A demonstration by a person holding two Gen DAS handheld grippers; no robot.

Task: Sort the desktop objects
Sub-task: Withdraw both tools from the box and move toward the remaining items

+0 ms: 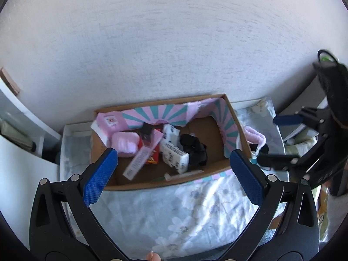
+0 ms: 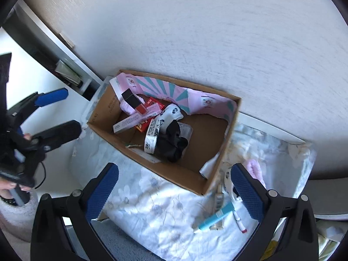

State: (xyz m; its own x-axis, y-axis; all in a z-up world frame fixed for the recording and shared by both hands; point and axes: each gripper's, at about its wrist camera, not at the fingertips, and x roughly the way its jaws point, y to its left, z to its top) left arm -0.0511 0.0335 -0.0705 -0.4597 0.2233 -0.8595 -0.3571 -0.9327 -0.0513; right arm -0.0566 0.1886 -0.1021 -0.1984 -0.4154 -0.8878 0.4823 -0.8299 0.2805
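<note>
A brown cardboard box (image 1: 165, 183) (image 2: 180, 171) lined with pink and teal paper sits on a floral cloth (image 1: 195, 208) (image 2: 165, 213). Inside lie a black fabric bundle (image 1: 193, 150) (image 2: 174, 145), a white printed packet (image 1: 175, 156) (image 2: 152, 134), a long pink carton (image 1: 141, 158) (image 2: 132, 120), a red box (image 2: 152, 105) and a pink fluffy item (image 1: 126, 143). My left gripper (image 1: 171, 174) is open and empty above the box's near edge. My right gripper (image 2: 174, 191) is open and empty over the cloth. A teal tube (image 2: 214, 219) and a small lip stick (image 2: 240, 225) lie right of the box.
A white wall rises behind the box. A white shelf unit (image 1: 21, 130) (image 2: 71, 69) stands at the left. A pink fluffy cloth (image 1: 255, 136) (image 2: 254, 169) lies right of the box. The other gripper shows in each view's edge (image 1: 304, 134) (image 2: 43, 121).
</note>
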